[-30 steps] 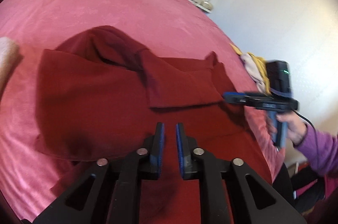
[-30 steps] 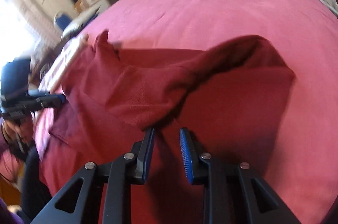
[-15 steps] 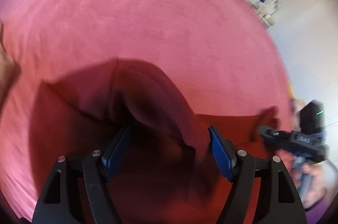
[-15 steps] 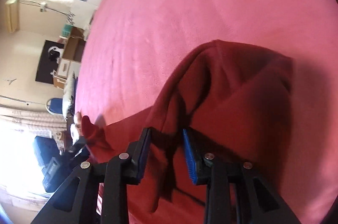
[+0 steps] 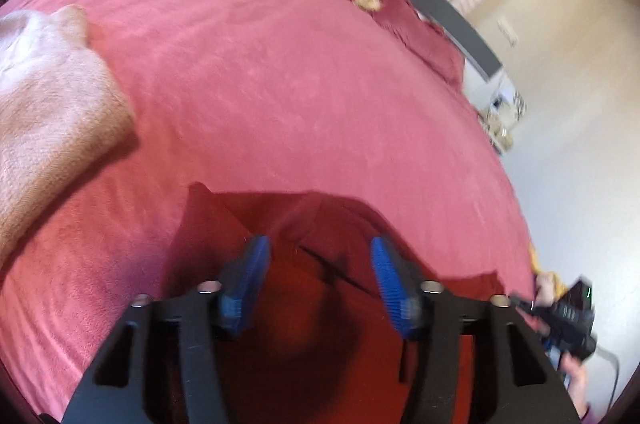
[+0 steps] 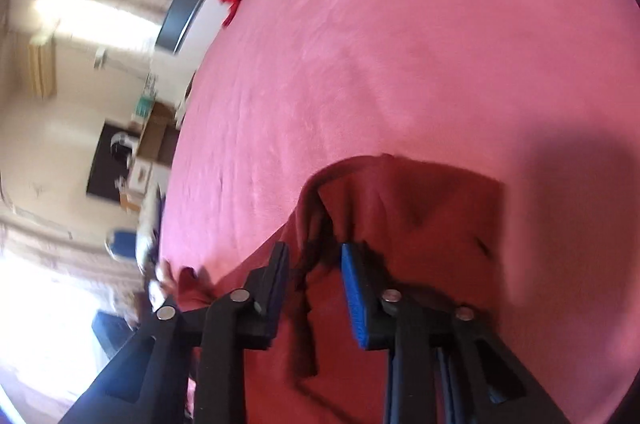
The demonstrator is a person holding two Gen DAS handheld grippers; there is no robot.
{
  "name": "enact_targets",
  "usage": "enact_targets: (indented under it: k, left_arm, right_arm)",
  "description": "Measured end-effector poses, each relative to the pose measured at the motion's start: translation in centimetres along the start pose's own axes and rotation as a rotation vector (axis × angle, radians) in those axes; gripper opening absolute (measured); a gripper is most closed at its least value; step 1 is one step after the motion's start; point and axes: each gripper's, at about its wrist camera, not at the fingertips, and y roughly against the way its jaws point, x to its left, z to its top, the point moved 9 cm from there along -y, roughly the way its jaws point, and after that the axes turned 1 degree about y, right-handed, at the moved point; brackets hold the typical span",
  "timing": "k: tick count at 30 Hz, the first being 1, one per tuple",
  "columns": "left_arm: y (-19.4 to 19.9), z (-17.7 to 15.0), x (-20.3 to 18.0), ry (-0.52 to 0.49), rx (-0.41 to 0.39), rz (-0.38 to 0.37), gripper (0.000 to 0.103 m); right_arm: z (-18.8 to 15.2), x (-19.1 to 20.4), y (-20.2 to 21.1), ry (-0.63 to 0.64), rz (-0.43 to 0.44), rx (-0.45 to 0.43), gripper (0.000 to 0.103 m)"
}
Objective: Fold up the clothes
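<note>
Both claws have moved forward to the dark red garment (image 5: 280, 304) on the bed (image 5: 280, 83); left claw (image 5: 320, 276) closing, right claw (image 6: 316, 272) opening, neither gripping cloth; fold laid, release under way

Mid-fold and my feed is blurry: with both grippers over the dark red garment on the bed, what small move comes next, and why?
Probably draw both grippers back off the dark red garment. The left gripper is closing with no cloth pinched between its pads. The right gripper is opening, a loose fold lying in its gap. The garment lies on the pink bedspread, so backing off would show whether the fold is tidy.
</note>
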Motion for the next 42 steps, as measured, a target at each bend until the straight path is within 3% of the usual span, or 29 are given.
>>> enact_targets:
  k: [2, 4, 6, 8, 9, 10, 11, 12, 17, 22, 26, 29, 33, 34, 35, 36, 37, 39, 42]
  left_arm:
    - [-0.2, 0.6, -0.1, 0.012, 0.028, -0.013, 0.068]
    - [-1.8, 0.5, -1.1, -0.009, 0.099, -0.004, 0.068]
    - [-2.1, 0.1, -2.0, 0.028, 0.196, -0.066, 0.068]
    - [-2.2, -1.3, -3.3, 0.014, 0.244, -0.105, 0.07]
    - [-2.3, -2.1, -4.0, 0.008, 0.268, -0.125, 0.071]
    - [-2.3, -2.8, -4.7, -0.004, 0.291, -0.143, 0.073]
    - [-2.5, -3.7, -5.5, -0.047, 0.311, -0.149, 0.075]
    - [-2.6, -4.5, -6.3, -0.087, 0.331, -0.156, 0.075]
    - [-3.1, -7.7, -7.6, -0.195, 0.42, -0.148, 0.078]
    - [-3.0, -7.4, -7.0, -0.117, 0.428, -0.183, 0.078]
    - [-2.9, -6.7, -6.7, -0.048, 0.428, -0.23, 0.08]
    - [-3.1, -6.6, -6.9, -0.034, 0.415, -0.227, 0.083]
    - [-3.1, -6.9, -7.4, -0.105, 0.418, -0.185, 0.082]
    - [-3.1, -6.9, -7.3, -0.113, 0.421, -0.178, 0.068]
    - [-3.1, -6.9, -7.3, -0.122, 0.425, -0.172, 0.039]
    - [-3.1, -7.0, -7.2, -0.13, 0.428, -0.166, 0.027]
    - [-3.1, -7.0, -7.2, -0.139, 0.432, -0.159, 0.021]
    - [-3.0, -7.0, -7.1, -0.149, 0.439, -0.15, 0.021]
    - [-2.5, -6.2, -6.2, -0.055, 0.448, -0.197, 0.021]
  right_arm:
    - [-1.2, 0.5, 0.3, 0.012, 0.002, 0.034, 0.035]
    - [-2.8, 1.3, -0.8, 0.068, 0.006, 0.13, 0.035]
    - [-3.7, 1.5, -2.0, 0.142, -0.056, 0.197, 0.035]
    - [-4.3, 2.0, -3.1, 0.243, -0.126, 0.228, 0.034]
    - [-4.3, 2.4, -3.4, 0.279, -0.147, 0.235, 0.032]
    - [-4.2, 2.8, -3.4, 0.315, -0.176, 0.25, 0.018]
    - [-4.1, 3.2, -3.4, 0.329, -0.183, 0.252, 0.012]
    - [-4.0, 3.5, -3.4, 0.339, -0.186, 0.249, 0.01]
    - [-3.5, 3.4, -2.4, 0.224, -0.104, 0.238, 0.009]
    - [-3.6, 4.1, -2.7, 0.075, -0.001, 0.241, 0.009]
    - [-2.8, 5.6, -2.3, -0.112, 0.207, 0.209, 0.009]
    - [-2.6, 6.0, -2.7, -0.146, 0.221, 0.208, 0.009]
    - [-2.8, 6.9, -3.3, -0.161, 0.236, 0.2, 0.009]
    - [-2.9, 7.2, -3.5, -0.16, 0.236, 0.199, 0.009]
    - [-3.0, 7.3, -3.5, -0.155, 0.235, 0.201, 0.009]
    - [-2.9, 7.2, -3.3, -0.147, 0.229, 0.203, 0.009]
    - [-2.9, 7.1, -3.3, -0.14, 0.217, 0.206, 0.009]
    - [-2.6, 6.3, -2.2, -0.108, 0.175, 0.209, 0.009]
    - [-2.5, 5.6, -0.8, 0.066, 0.018, 0.166, 0.028]
